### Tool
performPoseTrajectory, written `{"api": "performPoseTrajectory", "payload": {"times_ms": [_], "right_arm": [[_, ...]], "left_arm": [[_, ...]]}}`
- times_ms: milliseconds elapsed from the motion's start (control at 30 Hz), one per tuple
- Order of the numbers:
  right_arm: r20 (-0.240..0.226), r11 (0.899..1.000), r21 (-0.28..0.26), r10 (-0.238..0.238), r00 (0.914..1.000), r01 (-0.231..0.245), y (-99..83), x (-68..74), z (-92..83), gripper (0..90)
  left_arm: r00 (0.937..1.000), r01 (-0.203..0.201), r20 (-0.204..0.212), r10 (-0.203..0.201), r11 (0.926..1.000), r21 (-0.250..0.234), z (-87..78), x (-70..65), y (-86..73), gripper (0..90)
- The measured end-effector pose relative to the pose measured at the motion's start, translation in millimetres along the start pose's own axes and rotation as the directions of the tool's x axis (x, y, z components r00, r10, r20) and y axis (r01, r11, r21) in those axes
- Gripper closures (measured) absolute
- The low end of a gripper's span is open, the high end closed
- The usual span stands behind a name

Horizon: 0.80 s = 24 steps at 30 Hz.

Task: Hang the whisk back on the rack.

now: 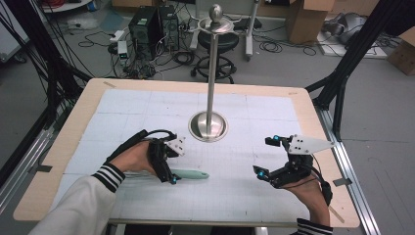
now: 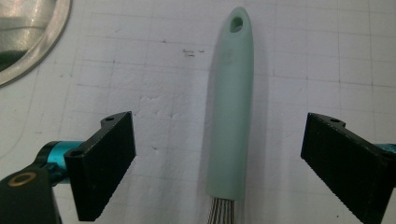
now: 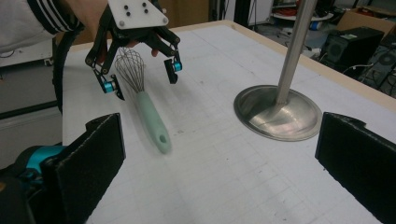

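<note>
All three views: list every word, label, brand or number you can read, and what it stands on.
None can be read.
Whisk: the mint handle bears no print.
Mat: grid lines and a few dark smudges, no letters.
Cardboard boxes in the high view's background: any marks are too small and blurred to read.

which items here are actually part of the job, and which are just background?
In play:
- whisk, mint handle, lying flat on the table mat
- left gripper, jaws open either side of the whisk, not touching
- metal stand, round base on the mat

Lying about:
- right gripper, open, holding nothing
- stool, computer towers, cardboard boxes on the floor behind
</note>
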State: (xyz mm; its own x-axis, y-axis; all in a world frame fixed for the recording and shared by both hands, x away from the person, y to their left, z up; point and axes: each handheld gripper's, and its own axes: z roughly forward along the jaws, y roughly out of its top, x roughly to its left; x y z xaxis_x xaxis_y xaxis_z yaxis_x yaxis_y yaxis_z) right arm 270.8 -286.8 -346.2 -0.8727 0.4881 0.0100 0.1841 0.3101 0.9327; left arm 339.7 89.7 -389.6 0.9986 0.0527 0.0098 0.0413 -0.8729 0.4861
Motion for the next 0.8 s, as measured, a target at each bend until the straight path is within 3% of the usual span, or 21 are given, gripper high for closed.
{"api": "performPoseTrajectory", "payload": {"times_ms": [267,333,800], "right_arm": [[-0.006,1.0,0.005,0.002,1.0,-0.002,0.0,0.6,0.7,0.5],[-0.007,1.0,0.002,0.0,1.0,0.0,0.1,0.5,1.1,0.5],[-0.01,1.0,0.005,0.005,0.9999,-0.004,-0.7,0.3,1.9,0.5]], "left_arm": [[0.9997,-0.009,0.024,0.008,0.9989,0.045,10.4,1.7,1.3,18.0],[0.9996,-0.014,0.026,0.012,0.9984,0.054,11.7,2.8,1.4,23.3],[0.9982,-0.002,0.06,-0.004,0.9945,0.104,19.0,5.3,2.8,41.4]]}}
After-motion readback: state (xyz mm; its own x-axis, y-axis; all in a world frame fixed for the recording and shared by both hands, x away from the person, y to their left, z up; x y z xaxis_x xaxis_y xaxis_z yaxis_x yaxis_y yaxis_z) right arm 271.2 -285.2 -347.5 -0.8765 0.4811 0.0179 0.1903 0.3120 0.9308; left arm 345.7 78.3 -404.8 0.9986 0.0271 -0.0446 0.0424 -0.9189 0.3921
